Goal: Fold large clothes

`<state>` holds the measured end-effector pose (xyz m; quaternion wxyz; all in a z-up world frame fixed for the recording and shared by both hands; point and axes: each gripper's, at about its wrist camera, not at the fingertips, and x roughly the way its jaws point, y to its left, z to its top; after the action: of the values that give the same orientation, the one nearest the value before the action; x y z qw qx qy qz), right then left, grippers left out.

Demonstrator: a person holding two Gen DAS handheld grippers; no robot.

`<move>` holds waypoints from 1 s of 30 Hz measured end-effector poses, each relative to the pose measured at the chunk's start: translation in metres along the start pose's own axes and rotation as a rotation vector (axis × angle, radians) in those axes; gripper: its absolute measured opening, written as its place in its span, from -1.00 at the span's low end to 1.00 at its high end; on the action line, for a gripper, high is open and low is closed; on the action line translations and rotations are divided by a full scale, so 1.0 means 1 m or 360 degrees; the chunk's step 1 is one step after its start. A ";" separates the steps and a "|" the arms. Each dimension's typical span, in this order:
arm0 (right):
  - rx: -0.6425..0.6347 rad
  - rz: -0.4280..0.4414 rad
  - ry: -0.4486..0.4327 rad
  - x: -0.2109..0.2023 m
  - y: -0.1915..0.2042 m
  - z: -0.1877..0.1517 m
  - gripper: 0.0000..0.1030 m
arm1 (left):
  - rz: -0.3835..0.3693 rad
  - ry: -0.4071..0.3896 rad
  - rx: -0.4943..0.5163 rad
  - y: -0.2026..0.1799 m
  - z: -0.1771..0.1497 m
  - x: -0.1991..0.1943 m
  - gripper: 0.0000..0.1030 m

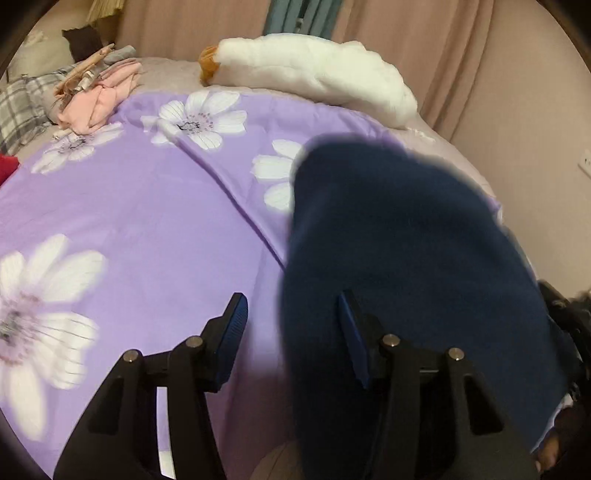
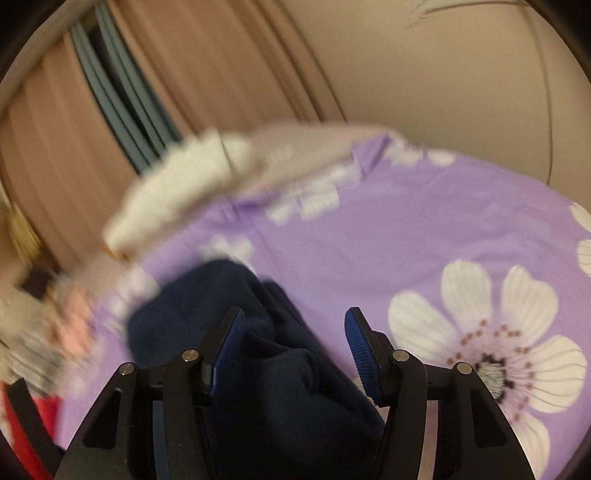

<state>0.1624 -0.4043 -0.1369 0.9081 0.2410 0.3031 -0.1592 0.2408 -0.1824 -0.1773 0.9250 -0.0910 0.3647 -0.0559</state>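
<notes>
- The landmark is the purple floral bedspread (image 1: 155, 206), which covers the bed and fills most of both wrist views; everything below is placed against it.
- A navy garment (image 1: 399, 258) is bunched in a dark, blurred mass over the bedspread's right part in the left wrist view. Whether it lies flat on the spread or hangs lifted above it cannot be told.
- The left gripper (image 1: 291, 325) stands with its jaws wide apart. Its left pad is over bare purple cloth and its right pad is over the navy fabric — nothing is pinched between them.
- In the right wrist view the same navy garment (image 2: 266, 369) runs in folds up between the fingers of the right gripper (image 2: 293, 343), which is spread wide too. The cloth lies against the left pad and stops short of the right one, so it is not clamped.
- A white plush toy (image 1: 317, 74) with an orange beak lies along the bedspread's far edge.
- A heap of pink clothes (image 1: 99, 99) with wooden hangers sits at the spread's far left corner, beside a grey plaid pillow (image 1: 22, 107).
- Something red (image 1: 7, 166) shows at the spread's left edge — too little of it is visible to name.
- Pinkish-beige curtains (image 1: 207, 26) hang behind the bed.
</notes>
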 end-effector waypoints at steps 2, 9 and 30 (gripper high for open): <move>-0.0041 -0.0155 0.0027 0.033 -0.005 -0.019 0.14 | 0.0007 -0.0185 -0.0014 -0.003 -0.012 -0.005 0.09; 0.0154 0.0007 0.0165 0.054 -0.034 -0.010 0.39 | -0.0062 -0.0221 -0.0126 0.010 -0.011 -0.001 0.46; 0.0522 0.0697 0.0534 0.028 -0.053 -0.028 0.98 | -0.0338 0.0221 -0.0406 0.046 0.000 -0.017 0.99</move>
<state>0.1473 -0.4377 -0.1922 0.8072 0.4666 0.3598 0.0353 0.2299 -0.1350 -0.1758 0.8675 -0.2414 0.4201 -0.1127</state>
